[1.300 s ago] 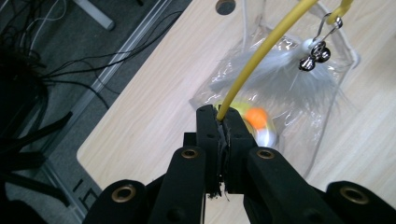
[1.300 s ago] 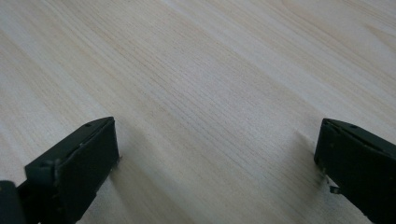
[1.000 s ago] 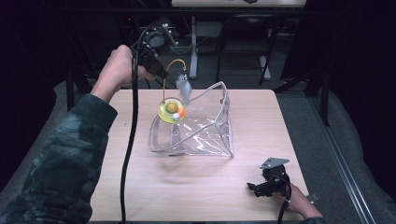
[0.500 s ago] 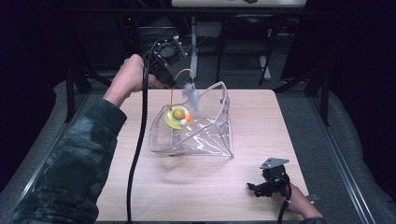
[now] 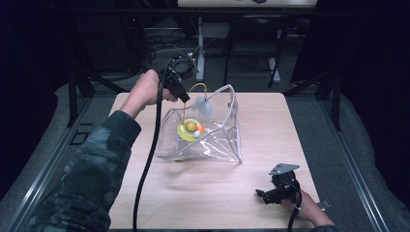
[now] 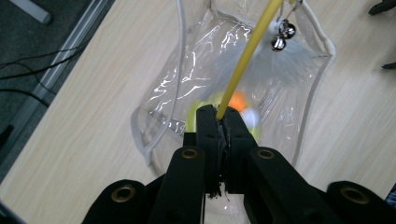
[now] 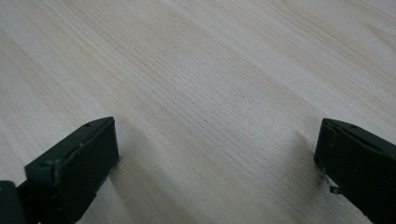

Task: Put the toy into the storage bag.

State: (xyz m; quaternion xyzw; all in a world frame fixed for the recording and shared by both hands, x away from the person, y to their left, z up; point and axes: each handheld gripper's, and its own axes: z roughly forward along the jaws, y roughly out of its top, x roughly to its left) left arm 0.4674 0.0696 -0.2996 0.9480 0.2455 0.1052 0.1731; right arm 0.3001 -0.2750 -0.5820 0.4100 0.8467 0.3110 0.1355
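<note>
Left claw (image 6: 219, 122): pinching the yellow wand (image 6: 250, 55) of a cat teaser, over the clear pouch (image 5: 227, 140).
Right claw (image 5: 271, 194): spread, resting on the surface (image 5: 203, 193).
Risk: bells (image 6: 283, 36) and feather could snag the pouch rim, tipping it.

Clear bag (image 5: 212, 140) blocks mid-table; bare table (image 5: 203, 193) lies open nearer.

I see a clear bag (image 5: 212, 140) with a whitish rim, glare streaks on the plastic. Toy wand inside: yellow stick (image 6: 247, 56), yellow-green disc (image 5: 188, 130), orange ball (image 6: 238, 100), white feather tuft (image 5: 203, 108), two silver bells (image 6: 282, 36). Table (image 5: 203, 198) is pale wood, fine straight grain. Both grippers black: left (image 6: 218, 116) has brass-coloured pivots, right (image 5: 275, 193) has a grey top plate. My left sleeve (image 5: 92, 179) is green-grey camo. Cable (image 5: 150, 154) black.
</note>
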